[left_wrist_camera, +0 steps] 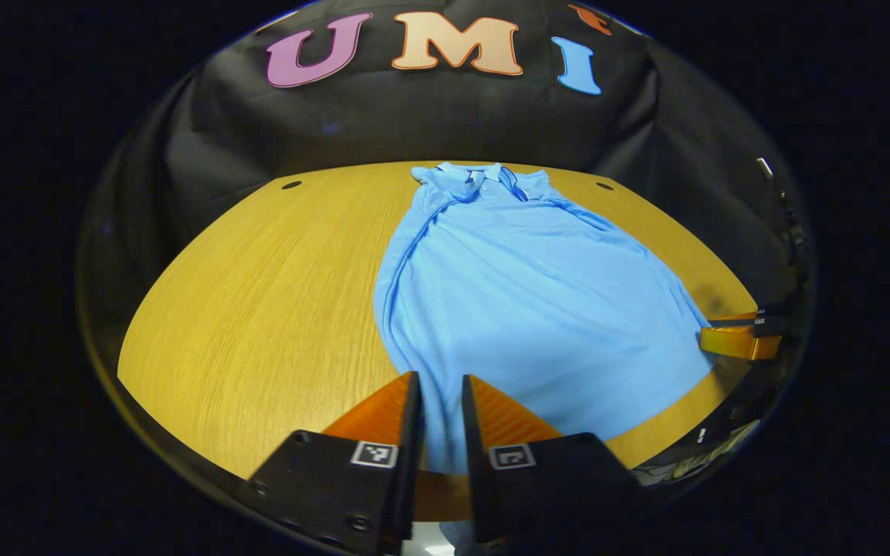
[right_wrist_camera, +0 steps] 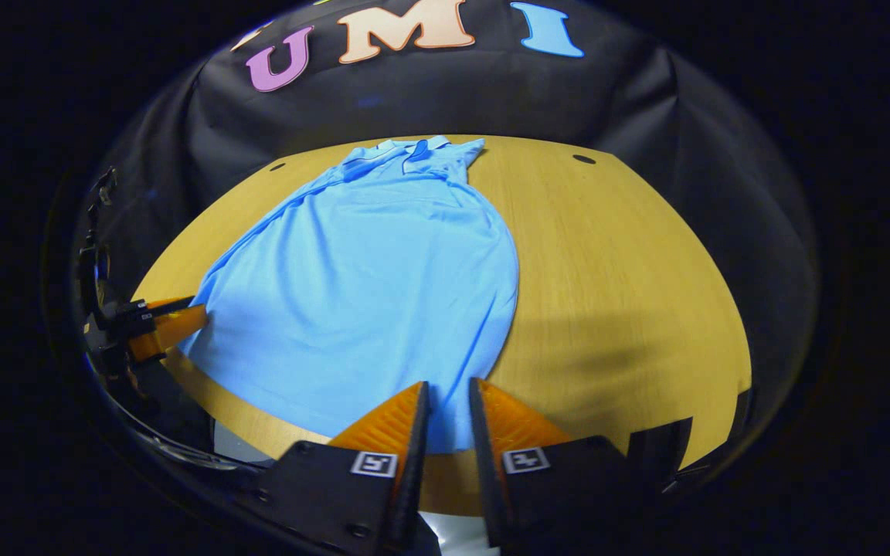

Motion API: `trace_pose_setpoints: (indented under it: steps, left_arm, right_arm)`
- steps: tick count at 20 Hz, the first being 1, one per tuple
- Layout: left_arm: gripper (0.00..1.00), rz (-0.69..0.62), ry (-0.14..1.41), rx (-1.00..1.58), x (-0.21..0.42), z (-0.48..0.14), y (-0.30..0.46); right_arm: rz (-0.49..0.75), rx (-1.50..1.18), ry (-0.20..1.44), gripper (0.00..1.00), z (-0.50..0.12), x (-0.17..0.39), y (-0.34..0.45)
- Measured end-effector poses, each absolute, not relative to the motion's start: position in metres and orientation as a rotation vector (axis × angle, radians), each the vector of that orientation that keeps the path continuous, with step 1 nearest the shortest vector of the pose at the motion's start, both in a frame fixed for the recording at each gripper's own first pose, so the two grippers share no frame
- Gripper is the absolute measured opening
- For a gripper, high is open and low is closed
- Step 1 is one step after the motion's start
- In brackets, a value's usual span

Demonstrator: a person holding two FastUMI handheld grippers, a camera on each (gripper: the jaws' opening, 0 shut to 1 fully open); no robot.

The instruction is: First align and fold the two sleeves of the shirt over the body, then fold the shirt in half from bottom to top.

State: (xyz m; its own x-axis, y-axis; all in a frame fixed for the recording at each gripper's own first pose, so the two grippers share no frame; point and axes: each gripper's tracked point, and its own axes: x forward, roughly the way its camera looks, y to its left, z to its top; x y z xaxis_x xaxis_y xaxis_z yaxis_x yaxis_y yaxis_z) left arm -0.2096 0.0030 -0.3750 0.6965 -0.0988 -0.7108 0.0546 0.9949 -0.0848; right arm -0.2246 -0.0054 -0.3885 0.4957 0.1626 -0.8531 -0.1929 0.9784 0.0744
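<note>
At the near edge of the table (left_wrist_camera: pixel 259 293) the left gripper (left_wrist_camera: pixel 442 386) has its jaws drawn narrow with the shirt's (left_wrist_camera: pixel 522 309) hem corner running up between the fingers, and the right gripper (right_wrist_camera: pixel 449 394) stands the same way at the other hem corner; in both, cloth lies in the slot, though whether the fingers actually press on it I cannot tell for certain from here. Each gripper also appears off to the side in the other's view, sitting at the hem's far corner. Judging by this, the sleeve step looks finished: no sleeve sticks out to either side, and the long edges of the body run in smooth folded lines, with a ridge of doubled fabric along the left side in the left gripper view. What remains is the bottom-to-top fold, which appears about to start, since the hem is not yet carried away from the near edge. The shirt is light blue, lies lengthways down the middle of the wooden table, mostly flat with faint ripples, and ends at the far side in its collar (left_wrist_camera: pixel 484 176) with a dark-trimmed placket, close to the booth wall.
</note>
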Motion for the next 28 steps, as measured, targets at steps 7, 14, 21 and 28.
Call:
trace_pose_setpoints:
  steps: [7, 14, 21, 28]
  left_arm:
    - [0.0, -0.056, 0.866, -0.216, -0.197, -0.362, 0.0]
    - [0.0, -0.101, 0.803, -0.223, -0.156, -0.318, 0.012]
    - [0.0, -0.109, 0.775, -0.273, -0.095, -0.291, 0.03]
    - [0.0, -0.145, 0.719, -0.25, -0.009, -0.268, 0.046]
  right_arm:
    - [0.174, 0.149, 1.015, 0.02, -0.371, -0.211, 0.008]
    - [0.178, 0.238, 0.925, 0.03, -0.326, -0.16, 0.025]
    - [0.139, 0.274, 0.806, 0.02, -0.29, -0.087, 0.037]
    - [0.119, 0.289, 0.711, 0.02, -0.271, -0.009, 0.05]
